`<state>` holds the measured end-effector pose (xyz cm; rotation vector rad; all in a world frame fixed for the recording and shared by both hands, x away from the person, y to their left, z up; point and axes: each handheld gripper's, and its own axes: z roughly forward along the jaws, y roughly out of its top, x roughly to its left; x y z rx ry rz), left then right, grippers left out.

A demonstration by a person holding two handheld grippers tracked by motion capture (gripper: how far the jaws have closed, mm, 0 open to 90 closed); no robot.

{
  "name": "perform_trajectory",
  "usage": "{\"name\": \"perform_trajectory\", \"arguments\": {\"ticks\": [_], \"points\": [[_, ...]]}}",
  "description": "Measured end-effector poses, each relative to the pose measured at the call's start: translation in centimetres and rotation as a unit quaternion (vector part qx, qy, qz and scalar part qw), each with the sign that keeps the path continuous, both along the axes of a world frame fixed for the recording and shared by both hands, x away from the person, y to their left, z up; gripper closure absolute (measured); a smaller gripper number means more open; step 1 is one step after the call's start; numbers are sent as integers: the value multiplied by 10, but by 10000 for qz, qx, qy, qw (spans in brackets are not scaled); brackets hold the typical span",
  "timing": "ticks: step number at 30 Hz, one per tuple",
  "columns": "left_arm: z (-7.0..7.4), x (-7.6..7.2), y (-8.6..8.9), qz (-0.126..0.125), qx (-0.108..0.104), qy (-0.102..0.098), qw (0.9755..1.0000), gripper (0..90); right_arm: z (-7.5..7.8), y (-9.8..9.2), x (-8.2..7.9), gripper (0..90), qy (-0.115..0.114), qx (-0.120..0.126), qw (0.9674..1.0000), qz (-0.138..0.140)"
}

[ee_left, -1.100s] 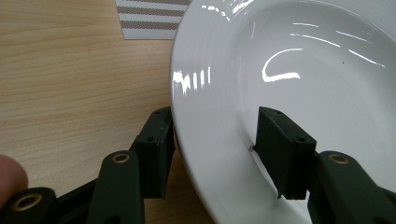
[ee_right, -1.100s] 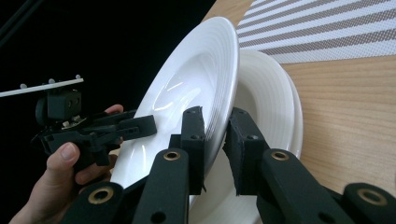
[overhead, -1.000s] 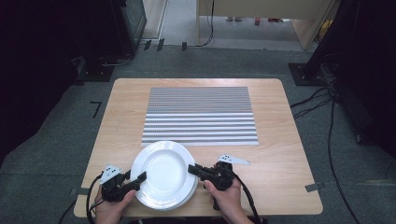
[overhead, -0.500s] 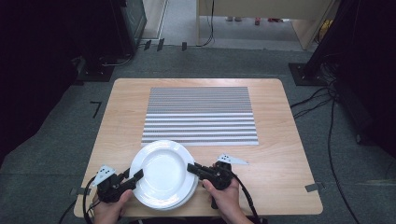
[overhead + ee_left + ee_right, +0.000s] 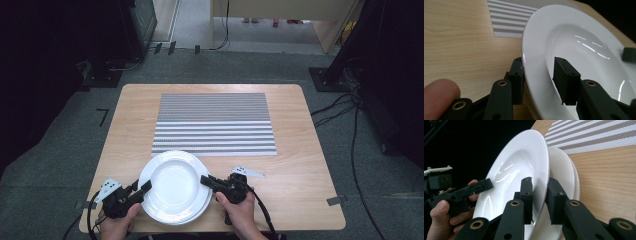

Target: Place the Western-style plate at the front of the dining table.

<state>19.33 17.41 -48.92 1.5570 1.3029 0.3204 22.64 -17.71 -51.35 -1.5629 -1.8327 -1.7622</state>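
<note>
A stack of white plates [image 5: 175, 185] sits near the table's front edge. My right gripper [image 5: 205, 180] is shut on the right rim of the top plate [image 5: 519, 160], one jaw above and one below. That plate is tilted up off the lower plate [image 5: 564, 170]. My left gripper [image 5: 142, 187] straddles the top plate's left rim [image 5: 579, 37]. Its jaws have just been closing with the rim between them. In the left gripper view [image 5: 539, 67] the outer jaw touches the rim's edge and the inner jaw stands apart over the plate's well.
A grey-and-white striped placemat [image 5: 215, 122] lies across the middle of the wooden table [image 5: 310, 190], just beyond the plates. Dark floor with cables and black stands surrounds the table. The left gripper [image 5: 484, 185] and its hand appear past the plate in the right gripper view.
The left gripper's jaws have narrowed around the plate's left rim. The right gripper and the plate have stayed where they were.
</note>
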Motion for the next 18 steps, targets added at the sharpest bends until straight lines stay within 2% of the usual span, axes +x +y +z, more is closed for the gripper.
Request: {"name": "perform_trajectory", "arguments": {"ticks": [3, 5, 8, 16, 18], "points": [[3, -2, -3, -36, 0, -147, 9999, 640, 2, -2, -1, 782, -41, 48, 9999, -78], [2, -3, -6, -57, 16, -136, 9999, 641, 4, -4, -1, 786, -2, 76, 9998, -161], [2, -2, -9, -86, -77, -77, 9999, 660, 7, -7, -3, 792, 20, 79, 9995, -306], [5, -2, -19, -88, -198, -64, 9997, 679, 23, -13, -9, 804, -194, -19, 9980, -607], [8, -2, -21, -92, -224, -86, 9997, 688, 24, -17, -10, 801, -170, -14, 9977, -658]]}}
